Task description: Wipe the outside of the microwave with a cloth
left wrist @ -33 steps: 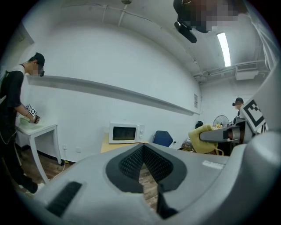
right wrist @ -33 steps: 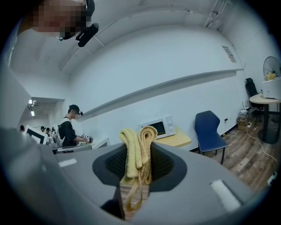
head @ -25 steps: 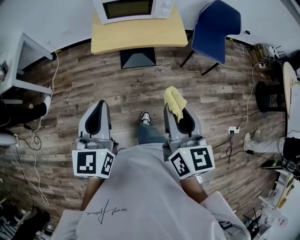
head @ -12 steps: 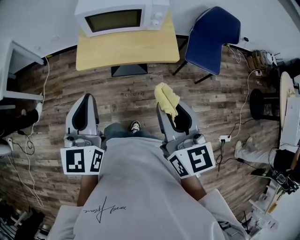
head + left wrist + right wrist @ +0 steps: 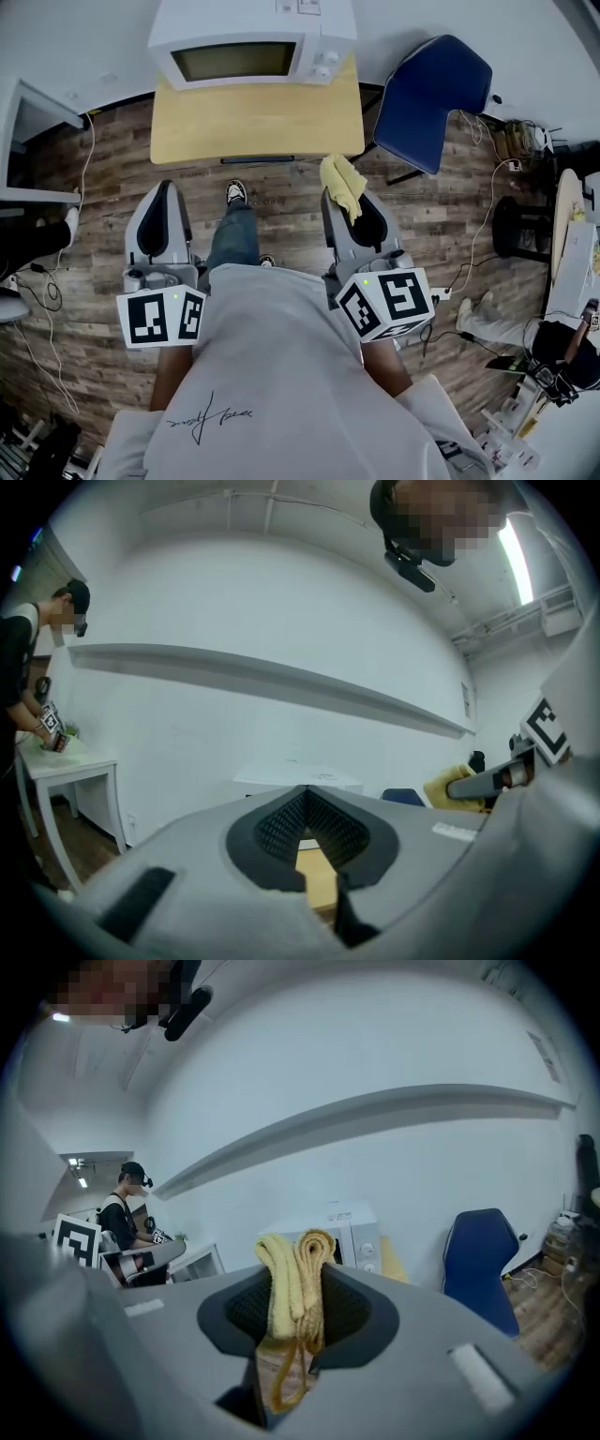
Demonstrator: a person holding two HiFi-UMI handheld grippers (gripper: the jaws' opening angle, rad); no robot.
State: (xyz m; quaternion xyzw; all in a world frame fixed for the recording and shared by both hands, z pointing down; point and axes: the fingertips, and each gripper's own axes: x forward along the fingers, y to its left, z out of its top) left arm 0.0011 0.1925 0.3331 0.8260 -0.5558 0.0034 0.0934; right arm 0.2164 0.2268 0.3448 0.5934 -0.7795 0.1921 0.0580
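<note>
The microwave [image 5: 248, 42], white with a dark door window and two knobs at its right, is seen standing at the back of a light wooden table [image 5: 253, 127], against the white wall. A folded yellow cloth [image 5: 342, 185] is clamped between the jaws of the right gripper [image 5: 298, 1302]; its folded end stands out beyond the tips and a loose strand hangs below. The cloth is held in the air near the table's front edge, apart from the microwave. The left gripper [image 5: 306, 822] is held alongside, its jaws brought together with nothing between them. A blue chair [image 5: 427, 89] is set just right of the table.
</note>
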